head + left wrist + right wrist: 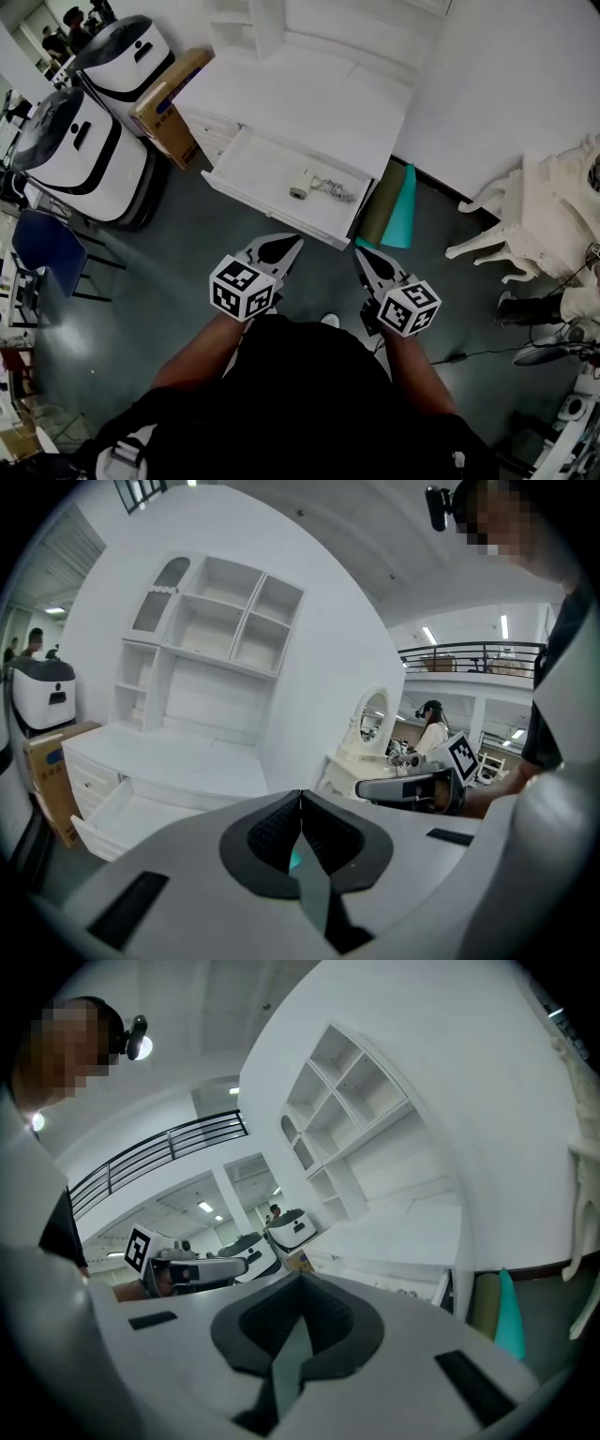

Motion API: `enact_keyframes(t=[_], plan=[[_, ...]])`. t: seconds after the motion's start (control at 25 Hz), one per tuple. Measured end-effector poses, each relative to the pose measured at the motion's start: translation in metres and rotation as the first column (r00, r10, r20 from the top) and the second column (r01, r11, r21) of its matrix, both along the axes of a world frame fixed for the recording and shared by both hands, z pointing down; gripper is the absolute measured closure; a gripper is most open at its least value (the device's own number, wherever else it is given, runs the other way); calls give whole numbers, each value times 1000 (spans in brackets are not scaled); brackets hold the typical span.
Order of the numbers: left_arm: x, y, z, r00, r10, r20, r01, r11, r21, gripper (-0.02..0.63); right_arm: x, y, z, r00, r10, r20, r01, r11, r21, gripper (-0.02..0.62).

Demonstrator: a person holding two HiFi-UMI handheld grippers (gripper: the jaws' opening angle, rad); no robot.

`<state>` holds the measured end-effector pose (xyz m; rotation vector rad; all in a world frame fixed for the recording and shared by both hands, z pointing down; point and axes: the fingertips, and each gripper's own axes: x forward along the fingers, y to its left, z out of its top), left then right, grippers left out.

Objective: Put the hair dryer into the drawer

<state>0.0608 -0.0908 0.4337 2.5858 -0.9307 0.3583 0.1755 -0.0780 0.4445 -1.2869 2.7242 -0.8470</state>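
I hold both tools close in front of my body, low over the grey floor and well apart from the white desk (309,103). My left gripper (281,248) is clenched: in the left gripper view its two dark pads meet in one line and nothing is between them. My right gripper (370,262) is the same, pressed fully together on nothing, as the right gripper view shows. So both hands are empty. The hair dryer (300,186) lies inside the open drawer (272,211), toward the right half of it, on its side, with its cord (330,190) in a loose bundle just beside it on the right. The drawer is pulled out far from the desk front, and I see nothing else in it. From this I judge that the placing itself is already done, because the dryer rests on the drawer floor and no tool touches it. What is left, if anything, is only to push the drawer in, and the task sentence does not ask for this. If I do it, I must bring one closed gripper forward to the front panel and press it near the middle, so that the drawer slides straight. The rolled mats (398,211) stand next to the drawer's right corner, so I should keep my right tool away from them.
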Motion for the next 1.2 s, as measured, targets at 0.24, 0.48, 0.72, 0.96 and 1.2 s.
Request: enact_keyframes(t=[0.24, 0.48, 0.72, 0.96, 1.2], plan=[[-25, -11, 4, 999, 43, 13, -42, 999, -11, 595, -28, -13, -6, 1000, 29, -5, -29, 1000, 4, 571], [-40, -22, 3, 996, 89, 12, -88, 996, -8, 595, -53, -21, -17, 998, 54, -36, -53, 997, 48, 571], [-43, -25, -3, 993, 116, 1, -116, 993, 1, 595, -55, -22, -13, 995, 86, -49, -84, 996, 37, 571], [-44, -23, 3, 993, 119, -2, -119, 993, -5, 595, -46, -17, -7, 991, 113, -66, -111, 993, 34, 571], [-36, -19, 0, 992, 124, -6, -124, 992, 4, 595, -39, -14, -8, 991, 114, -76, -111, 993, 41, 571]])
